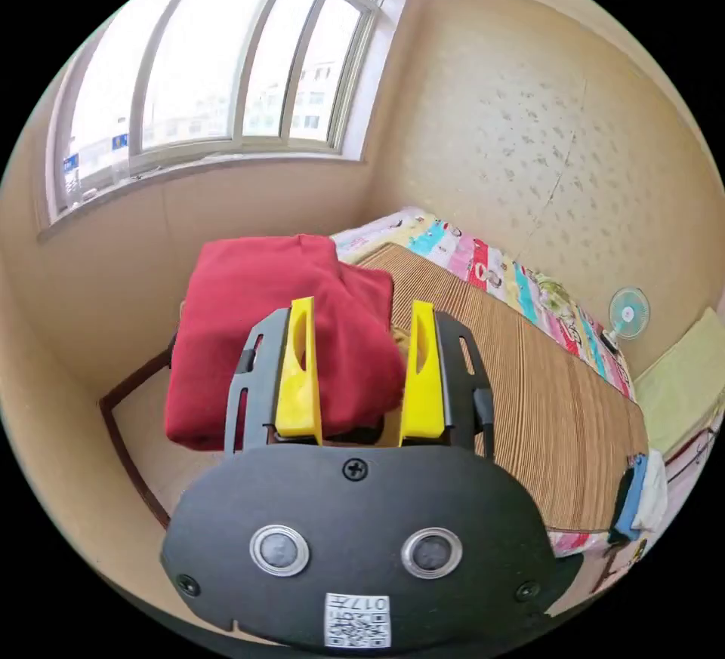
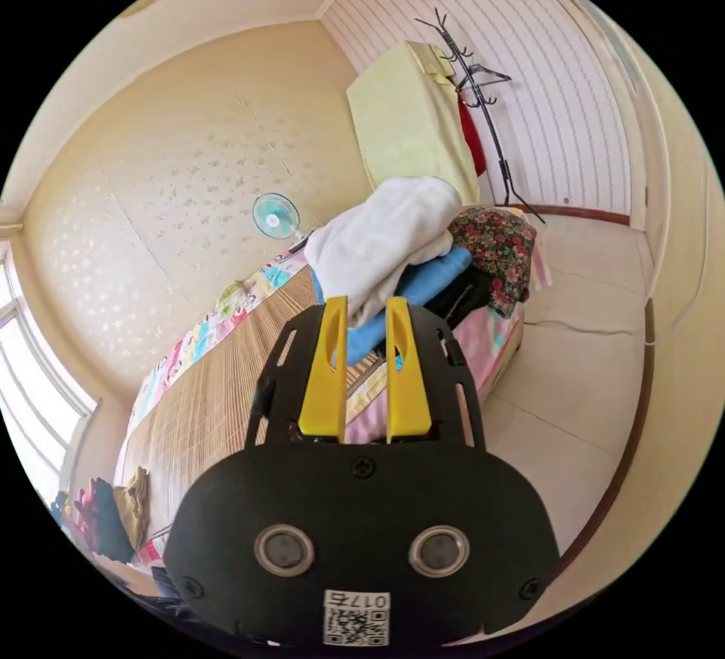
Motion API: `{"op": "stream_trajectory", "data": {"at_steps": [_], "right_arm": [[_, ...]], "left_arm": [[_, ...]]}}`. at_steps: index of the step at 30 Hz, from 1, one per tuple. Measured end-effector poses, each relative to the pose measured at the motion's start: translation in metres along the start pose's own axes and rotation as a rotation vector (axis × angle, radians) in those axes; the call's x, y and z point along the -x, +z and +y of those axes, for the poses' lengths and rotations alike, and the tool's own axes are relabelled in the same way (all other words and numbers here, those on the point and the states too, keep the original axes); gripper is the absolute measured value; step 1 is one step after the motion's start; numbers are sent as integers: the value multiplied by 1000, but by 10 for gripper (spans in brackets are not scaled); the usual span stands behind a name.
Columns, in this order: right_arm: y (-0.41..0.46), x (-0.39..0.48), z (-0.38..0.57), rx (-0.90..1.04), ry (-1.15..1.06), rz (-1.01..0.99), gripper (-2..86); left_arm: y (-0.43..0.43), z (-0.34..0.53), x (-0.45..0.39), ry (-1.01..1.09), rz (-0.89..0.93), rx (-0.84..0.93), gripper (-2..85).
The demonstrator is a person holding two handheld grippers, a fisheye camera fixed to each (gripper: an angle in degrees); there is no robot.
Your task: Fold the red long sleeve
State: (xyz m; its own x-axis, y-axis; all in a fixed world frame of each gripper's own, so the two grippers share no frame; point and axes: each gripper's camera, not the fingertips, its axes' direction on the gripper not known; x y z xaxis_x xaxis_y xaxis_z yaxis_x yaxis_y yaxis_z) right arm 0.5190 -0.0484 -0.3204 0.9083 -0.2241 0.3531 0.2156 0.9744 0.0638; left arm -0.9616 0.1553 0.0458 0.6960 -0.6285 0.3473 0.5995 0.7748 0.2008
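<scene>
Bed [image 1: 529, 387], the largest thing here, runs away from the window under a ribbed brown mat, and the red sleeve [image 1: 257, 327] sits at its window end as a folded, thick bundle. Judging from the left gripper view, the fold looks close to done: the bundle is a rough rectangle, its long axis lying across the bed's width, with one rounded folded edge towards the camera and a looser flap towards the mat.

Risk lies in that loose side. The left tongs [image 1: 361, 368] stand spread with the cloth between the two jaws, yet neither jaw clearly presses it, so I judge them released rather than clamped. If they close on only the top layer and pull, the flap may drag open and undo the fold. The bundle also sits near the bed's edge beside the wall, so a push that way could tip it onto the floor.

Pile [image 2: 408, 251] of white, blue and flowered clothes sits at the bed's other end in the right gripper view. The right tongs [image 2: 366, 357] hang before it with a gap between the jaws, gripping nothing; a careless swing there could topple that pile.
</scene>
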Motion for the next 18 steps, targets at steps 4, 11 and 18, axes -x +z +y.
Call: {"op": "stream_trajectory", "data": {"at_steps": [4, 11, 18], "right_arm": [[13, 40, 37, -11, -103, -4, 73], [22, 99, 92, -61, -330, 95, 30], [27, 114, 126, -63, -414, -53, 20]], "left_arm": [[84, -22, -9, -97, -146, 188, 89], [25, -57, -167, 197, 525, 85, 48], [-78, -18, -247, 477, 1193, -77, 49]]}}
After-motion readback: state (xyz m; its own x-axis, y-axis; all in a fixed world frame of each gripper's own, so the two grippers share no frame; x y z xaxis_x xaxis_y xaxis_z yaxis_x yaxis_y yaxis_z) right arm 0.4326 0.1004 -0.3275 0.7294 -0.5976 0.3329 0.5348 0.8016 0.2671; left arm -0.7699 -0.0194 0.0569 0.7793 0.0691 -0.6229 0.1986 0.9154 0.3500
